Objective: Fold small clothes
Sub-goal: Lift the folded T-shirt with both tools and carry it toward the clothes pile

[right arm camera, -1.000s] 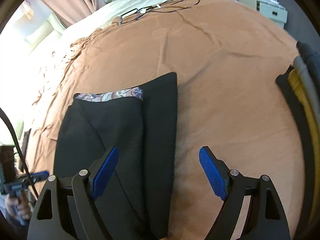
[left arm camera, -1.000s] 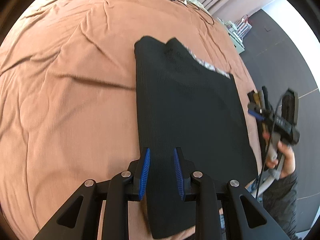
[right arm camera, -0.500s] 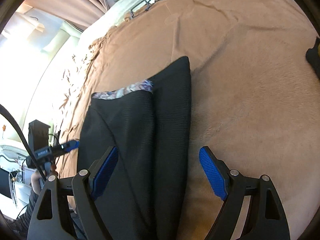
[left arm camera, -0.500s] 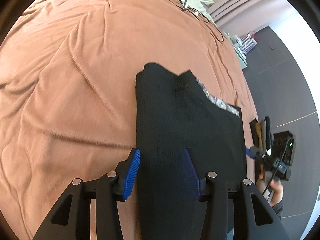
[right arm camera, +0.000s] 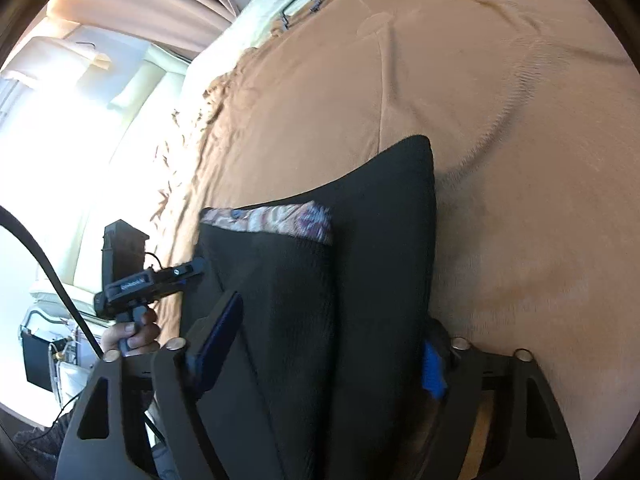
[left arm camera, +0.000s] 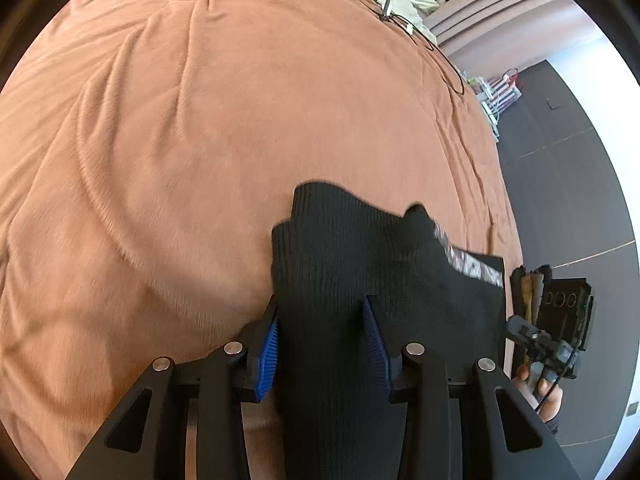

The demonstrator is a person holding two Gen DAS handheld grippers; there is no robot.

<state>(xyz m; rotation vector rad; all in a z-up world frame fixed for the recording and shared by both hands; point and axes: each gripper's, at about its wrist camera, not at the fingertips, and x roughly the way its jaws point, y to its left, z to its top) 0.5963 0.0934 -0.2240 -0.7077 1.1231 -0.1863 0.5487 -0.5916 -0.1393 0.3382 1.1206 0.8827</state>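
We look along two hand-held grippers at a bed covered by a brown blanket (left arm camera: 200, 140). A black ribbed garment (left arm camera: 360, 272), partly folded with a patterned waistband (left arm camera: 468, 264) showing on one side, lies on the blanket at the near edge, its long axis running from near to far.

On the left, our left gripper (left arm camera: 324, 344) straddles the garment's left strip. Its blue-padded fingers (left arm camera: 268, 352) stand partly spread and are closing, with the cloth between them; we cannot tell whether the pads already press it.

On the right, our right gripper (right arm camera: 324, 344) straddles the garment's right portion from the near end. Its fingers (right arm camera: 218, 336) are spread wider, also closing, with the fabric between them and not yet pinched as far as we can see.

Each gripper shows in the other's view, held in a hand (right arm camera: 128, 332), both at the near end and about equally near it. We judge that the coming move carries the near end far along the long axis.
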